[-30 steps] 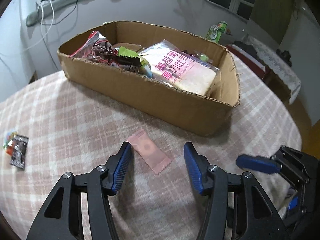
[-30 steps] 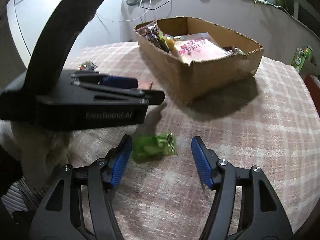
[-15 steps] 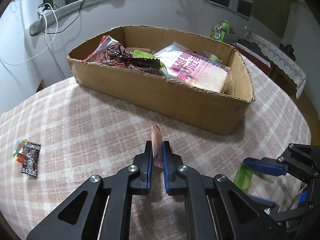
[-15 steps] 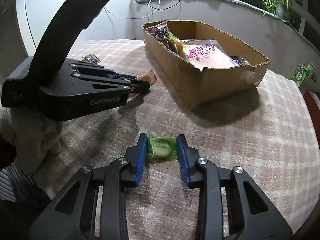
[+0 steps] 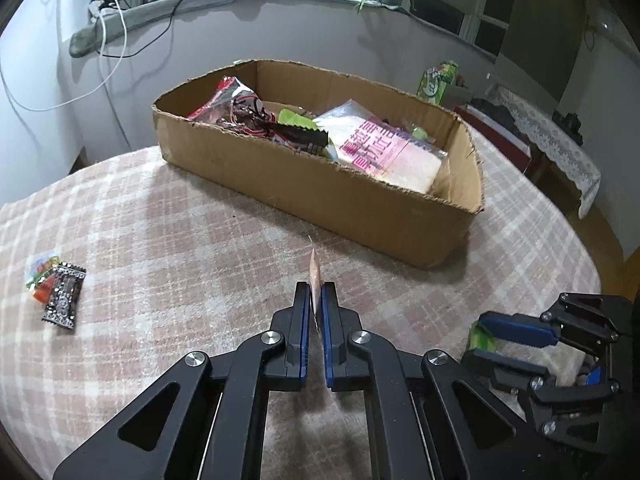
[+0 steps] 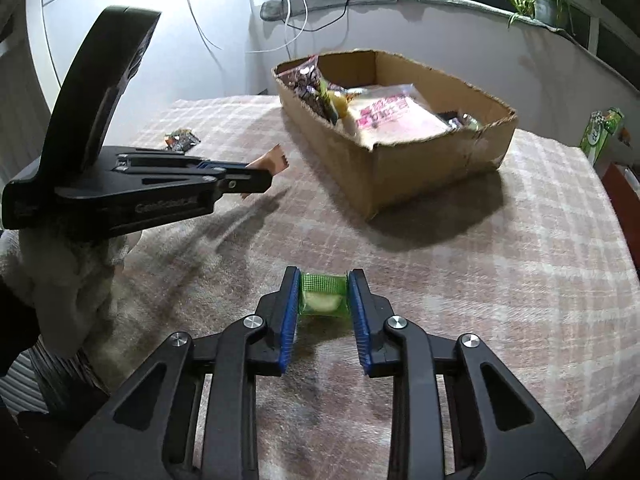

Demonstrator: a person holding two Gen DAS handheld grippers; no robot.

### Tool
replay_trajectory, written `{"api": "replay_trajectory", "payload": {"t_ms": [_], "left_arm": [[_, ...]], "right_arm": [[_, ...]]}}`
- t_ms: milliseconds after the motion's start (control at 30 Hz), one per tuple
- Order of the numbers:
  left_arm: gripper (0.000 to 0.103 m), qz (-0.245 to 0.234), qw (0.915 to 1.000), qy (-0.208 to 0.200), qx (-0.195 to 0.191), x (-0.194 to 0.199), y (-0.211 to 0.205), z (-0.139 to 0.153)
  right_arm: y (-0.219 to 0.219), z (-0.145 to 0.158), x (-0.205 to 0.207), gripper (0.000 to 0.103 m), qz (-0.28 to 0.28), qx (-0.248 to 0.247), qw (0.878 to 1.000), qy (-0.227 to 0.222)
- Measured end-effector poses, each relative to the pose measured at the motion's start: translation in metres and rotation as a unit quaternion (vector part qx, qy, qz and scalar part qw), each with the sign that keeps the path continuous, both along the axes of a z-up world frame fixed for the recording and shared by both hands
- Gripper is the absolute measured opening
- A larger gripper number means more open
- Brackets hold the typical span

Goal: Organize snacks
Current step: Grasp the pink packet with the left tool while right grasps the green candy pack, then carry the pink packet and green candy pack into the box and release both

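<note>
Biggest risk I see: the thin pink flat sachet (image 5: 315, 276) is pinched edge-on in my left gripper (image 5: 315, 300), w/ only its lower part between the blue pads, so it could slide out or twist on the way to the box. The left jaws are clamped tight on it; most of the sachet sticks up past the tips, centre of the left wrist view.

2nd risk: the small green translucent snack packet (image 6: 322, 294) in my right gripper (image 6: 323, 300) is soft, and the jaws are closing on it right now w/ the pads pressing both sides. Too much squeeze could crush what's inside; too little and it drops onto the checked pink-and-white tablecloth (image 6: 500, 280). It sits squarely between the fingertips, lower centre of the right wrist view.

3rd: the open brown cardboard box (image 5: 320, 196) in the upper centre of both views already looks full, w/ a red-and-black foil bag (image 5: 232, 108) and a large clear pink-printed bag (image 5: 384, 152), so a drop near the ragged front wall might bounce out. Both grippers are close together, so I judge a clash is possible if both go for the box at once.

2 small wrapped candies (image 5: 56, 292) lie at the left edge of the left wrist view, well apart from both tools.
</note>
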State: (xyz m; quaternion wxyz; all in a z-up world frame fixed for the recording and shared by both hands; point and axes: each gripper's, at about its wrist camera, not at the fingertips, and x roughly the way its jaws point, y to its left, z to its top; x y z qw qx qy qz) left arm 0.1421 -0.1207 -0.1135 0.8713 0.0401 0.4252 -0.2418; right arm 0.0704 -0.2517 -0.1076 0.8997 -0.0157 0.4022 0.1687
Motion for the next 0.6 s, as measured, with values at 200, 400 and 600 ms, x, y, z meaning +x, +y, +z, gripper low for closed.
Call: {"api": "replay_trajectory", "payload": {"t_ms": [200, 400, 600], "left_arm": [[0.004, 0.002, 0.9998, -0.007, -0.020, -0.005, 0.008, 0.015], [0.004, 0.000, 0.9991, -0.026, -0.034, -0.003, 0.009, 0.036], [0.004, 0.002, 0.9978, -0.050, -0.042, 0.007, 0.007, 0.059]], "right_arm": [[-0.005, 0.025, -0.001, 0.026, 0.000, 0.005, 1.000, -0.026], [-0.012, 0.058, 0.015, 0.026, -0.003, 0.009, 0.998, -0.059], [-0.020, 0.081, 0.035, 0.026, -0.012, 0.004, 0.996, -0.087]]}}
